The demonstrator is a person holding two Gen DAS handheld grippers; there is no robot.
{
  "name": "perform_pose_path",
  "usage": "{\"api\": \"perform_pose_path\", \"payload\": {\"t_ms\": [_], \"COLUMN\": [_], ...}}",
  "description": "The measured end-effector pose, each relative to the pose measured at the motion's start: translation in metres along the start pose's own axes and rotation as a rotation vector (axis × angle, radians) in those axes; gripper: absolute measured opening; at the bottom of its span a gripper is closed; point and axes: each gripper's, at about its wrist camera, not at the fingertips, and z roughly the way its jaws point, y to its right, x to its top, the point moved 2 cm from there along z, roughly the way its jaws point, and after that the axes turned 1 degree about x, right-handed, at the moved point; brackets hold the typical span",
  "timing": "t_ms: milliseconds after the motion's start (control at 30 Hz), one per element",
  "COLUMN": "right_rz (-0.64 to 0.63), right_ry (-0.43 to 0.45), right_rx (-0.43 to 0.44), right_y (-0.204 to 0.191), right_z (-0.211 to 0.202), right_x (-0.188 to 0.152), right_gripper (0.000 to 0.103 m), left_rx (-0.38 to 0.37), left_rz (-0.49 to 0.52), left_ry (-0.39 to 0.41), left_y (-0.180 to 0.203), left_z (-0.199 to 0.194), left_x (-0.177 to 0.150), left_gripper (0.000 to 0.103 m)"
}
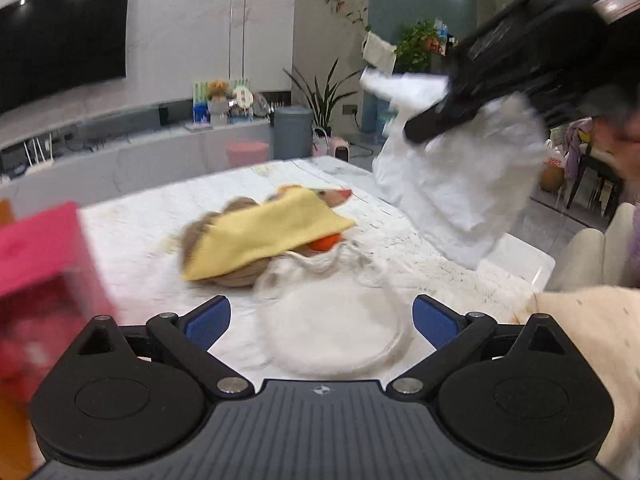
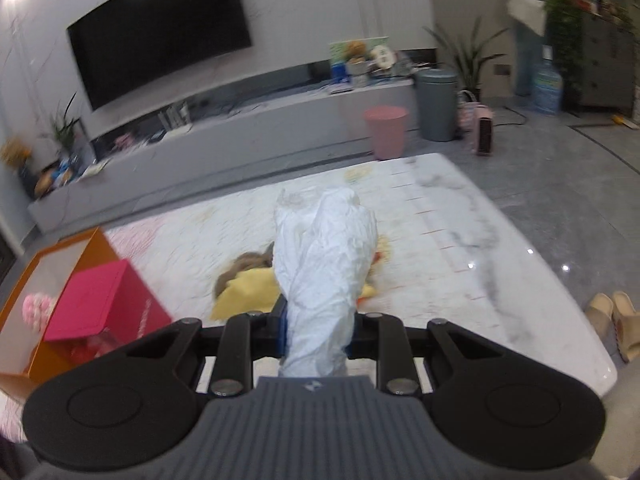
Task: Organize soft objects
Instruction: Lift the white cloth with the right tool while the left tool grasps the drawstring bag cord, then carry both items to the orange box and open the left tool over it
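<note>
White marbled worktop (image 2: 460,216), glossy, faint red tick marks across it. In the middle, a heap of soft things: yellow cloth (image 1: 268,236) draped over a brown plush (image 1: 236,274), an orange bit showing under the cloth's edge. Just in front, a white drawstring pouch (image 1: 332,328), lying flat between the wide-spread blue pads of the left hand-held gripper (image 1: 322,318), nothing grasped. Right hand-held gripper (image 2: 316,334) clenched on a crumpled white garment (image 2: 326,264), lifted clear above the heap. At the worktop's left end, an orange box (image 2: 86,246) with a pink box (image 2: 106,300) set in it. Beyond: wall-mounted black TV (image 2: 160,24), long grey low cabinet (image 2: 240,128), pink bin (image 2: 386,130), grey bin (image 2: 436,104), potted plants, grey tiled floor (image 2: 560,168).
</note>
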Motion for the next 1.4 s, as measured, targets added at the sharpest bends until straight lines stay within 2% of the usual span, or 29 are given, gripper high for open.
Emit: {"api": "perform_pose_path", "payload": {"t_ms": [133,367,567,967,1000,1033,1067,1100,1133,1167,1300,1400], "right_rz": [0.055,0.112,0.132,0.140,0.143,0.146,0.146,0.146,0.148,0.150,0.151,0.149], "right_ry": [0.030,0.030,0.001,0.013,0.014,0.014,0.015,0.018,0.020,0.021,0.016,0.014], "right_rx": [0.003,-0.001,-0.018,0.022,0.021,0.020,0.019,0.018,0.018,0.018,0.017,0.017], "right_y": [0.020,0.043,0.048,0.042,0.043,0.044,0.044,0.046,0.047,0.047,0.046,0.043], "right_z": [-0.007,-0.003,0.009,0.006,0.006,0.006,0.006,0.005,0.005,0.005,0.007,0.007], "right_x": [-0.001,-0.007,-0.011,-0.009,-0.009,-0.010,-0.010,-0.009,-0.009,-0.009,-0.011,-0.011], "right_gripper": [0.024,0.024,0.026,0.027,0.027,0.027,0.027,0.027,0.027,0.027,0.027,0.027], "left_rx": [-0.021,0.004,0.027,0.016,0.009,-0.020,-0.068,-0.139,-0.180,-0.173,-0.142,-0.137], "left_rz": [-0.041,0.022,0.093,0.065,0.057,0.046,0.031,0.001,-0.028,-0.038,0.058,0.053], "left_ry": [-0.057,-0.147,-0.124,-0.134,-0.126,-0.116,-0.107,-0.107,-0.120,-0.130,-0.128,-0.126], "left_y": [0.008,0.024,0.029,0.025,0.024,0.024,0.023,0.022,0.021,0.021,0.026,0.019], "left_z": [0.039,0.092,0.105,0.103,0.100,0.095,0.090,0.084,0.082,0.079,0.069,0.060], "left_x": [-0.005,-0.016,-0.013,-0.009,-0.009,-0.008,-0.007,-0.006,-0.004,-0.003,-0.005,-0.005], "left_gripper": [0.103,0.103,0.103,0.103,0.097,0.073,0.033,0.009,0.006,0.006,0.005,0.005]}}
